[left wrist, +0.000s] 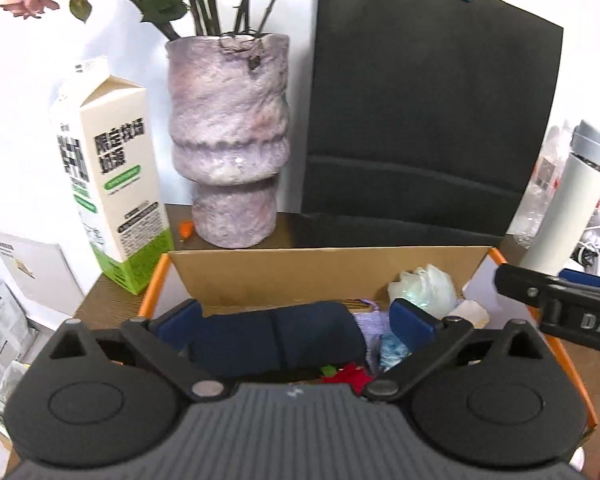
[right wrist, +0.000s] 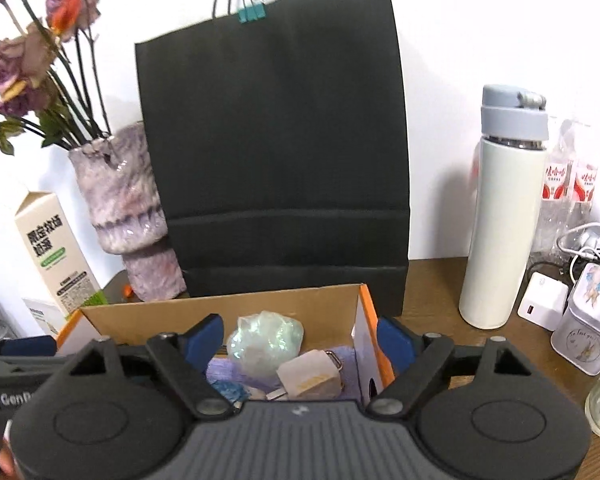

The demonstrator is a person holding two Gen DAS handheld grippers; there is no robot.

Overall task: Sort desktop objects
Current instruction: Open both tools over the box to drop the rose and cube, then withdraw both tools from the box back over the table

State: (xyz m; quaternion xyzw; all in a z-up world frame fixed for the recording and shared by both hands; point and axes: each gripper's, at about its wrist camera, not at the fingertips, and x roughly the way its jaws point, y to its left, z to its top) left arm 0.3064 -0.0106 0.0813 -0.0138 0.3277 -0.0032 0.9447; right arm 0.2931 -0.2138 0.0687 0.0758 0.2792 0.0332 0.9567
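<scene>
A cardboard box (left wrist: 324, 276) with an orange rim sits on the brown desk, filled with small items. My left gripper (left wrist: 296, 320) hangs open over it. A dark navy rolled cloth (left wrist: 272, 340) lies in the box between the blue pads, and the right pad stands clear of its end. Beside it lie a crumpled clear plastic bag (left wrist: 424, 284), lilac cloth and a red scrap (left wrist: 350, 376). My right gripper (right wrist: 300, 342) is open too, straddling the box's right wall (right wrist: 366, 340). Below it lie the plastic bag (right wrist: 266, 338) and a beige block (right wrist: 310, 374). Neither gripper holds anything.
A tall black paper bag (right wrist: 276, 140) stands right behind the box. A mottled purple vase (left wrist: 228, 136) with dried flowers and a milk carton (left wrist: 112, 184) stand at the back left. A white bottle (right wrist: 500, 216), a charger (right wrist: 542, 306), cables and a tin (right wrist: 588, 332) crowd the right.
</scene>
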